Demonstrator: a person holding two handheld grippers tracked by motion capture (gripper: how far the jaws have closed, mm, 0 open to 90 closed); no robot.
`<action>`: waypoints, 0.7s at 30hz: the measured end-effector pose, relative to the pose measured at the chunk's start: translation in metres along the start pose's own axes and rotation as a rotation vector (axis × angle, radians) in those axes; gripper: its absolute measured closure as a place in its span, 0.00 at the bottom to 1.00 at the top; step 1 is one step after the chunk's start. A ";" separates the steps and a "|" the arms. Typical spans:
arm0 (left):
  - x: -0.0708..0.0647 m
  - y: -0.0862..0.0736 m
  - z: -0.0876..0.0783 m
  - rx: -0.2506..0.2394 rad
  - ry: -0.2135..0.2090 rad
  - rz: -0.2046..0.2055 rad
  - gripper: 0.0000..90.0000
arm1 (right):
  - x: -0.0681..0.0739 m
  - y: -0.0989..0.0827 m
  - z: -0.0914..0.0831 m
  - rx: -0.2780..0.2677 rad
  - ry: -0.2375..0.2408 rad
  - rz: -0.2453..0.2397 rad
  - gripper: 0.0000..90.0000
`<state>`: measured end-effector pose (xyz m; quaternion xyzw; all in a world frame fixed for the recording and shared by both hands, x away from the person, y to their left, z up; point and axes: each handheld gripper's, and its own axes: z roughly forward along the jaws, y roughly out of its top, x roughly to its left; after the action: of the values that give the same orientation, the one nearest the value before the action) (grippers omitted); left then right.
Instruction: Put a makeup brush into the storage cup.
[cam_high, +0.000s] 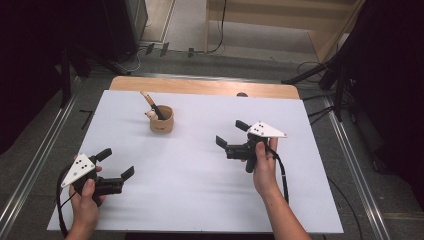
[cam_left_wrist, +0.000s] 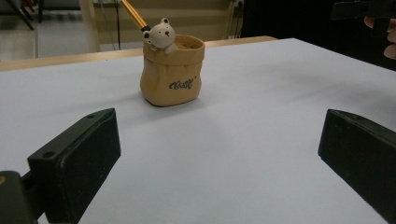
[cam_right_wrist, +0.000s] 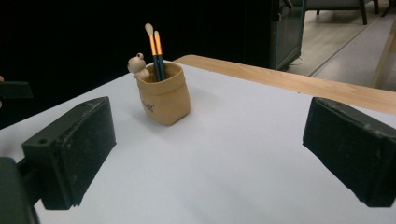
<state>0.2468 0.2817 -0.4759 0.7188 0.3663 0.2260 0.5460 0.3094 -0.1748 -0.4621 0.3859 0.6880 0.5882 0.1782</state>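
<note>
— Leftmost, what is seen?

— At the near left of the table (cam_high: 200, 190), covered by a smooth white sheet, the left gripper (cam_high: 118, 162) is held in a hand (cam_high: 86, 202). Its jaws are spread wide and nothing is gripped between them. They are flat black blocks with a matte, slightly grainy face; a grey three-cornered plate is mounted on top.

— And further right?

— Toward the far side, left of centre, a pot (cam_high: 161, 119) is stood on the sheet, well apart from both grippers. It is shaped like a soft sack with a rolled rim, tan and smooth, with dark lettering on the front. A small pale bear (cam_left_wrist: 162, 33) is perched on its rim. Two brushes (cam_right_wrist: 155, 50) are leaned inside, with orange bands and dark handles; one is ended by a rounded pale tip.

— And at the right?

— The right gripper (cam_high: 230, 134) is held over the sheet by the other hand (cam_high: 265, 167). Its jaws are likewise parted and empty, pointed toward the pot. Bare light wood is shown along the table's far edge.
</note>
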 end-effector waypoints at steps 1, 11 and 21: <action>0.000 0.000 0.000 0.000 0.000 -0.001 0.00 | -0.001 -0.001 -0.004 0.000 -0.011 -0.005 0.03; -0.001 0.000 0.000 0.003 0.000 0.000 0.00 | -0.014 -0.016 -0.035 -0.007 -0.026 0.006 0.01; -0.001 -0.001 0.000 0.009 0.002 0.005 0.00 | -0.023 -0.029 -0.064 -0.032 -0.014 0.035 0.00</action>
<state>0.2461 0.2811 -0.4765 0.7220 0.3660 0.2263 0.5418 0.2705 -0.2352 -0.4789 0.3990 0.6704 0.5995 0.1787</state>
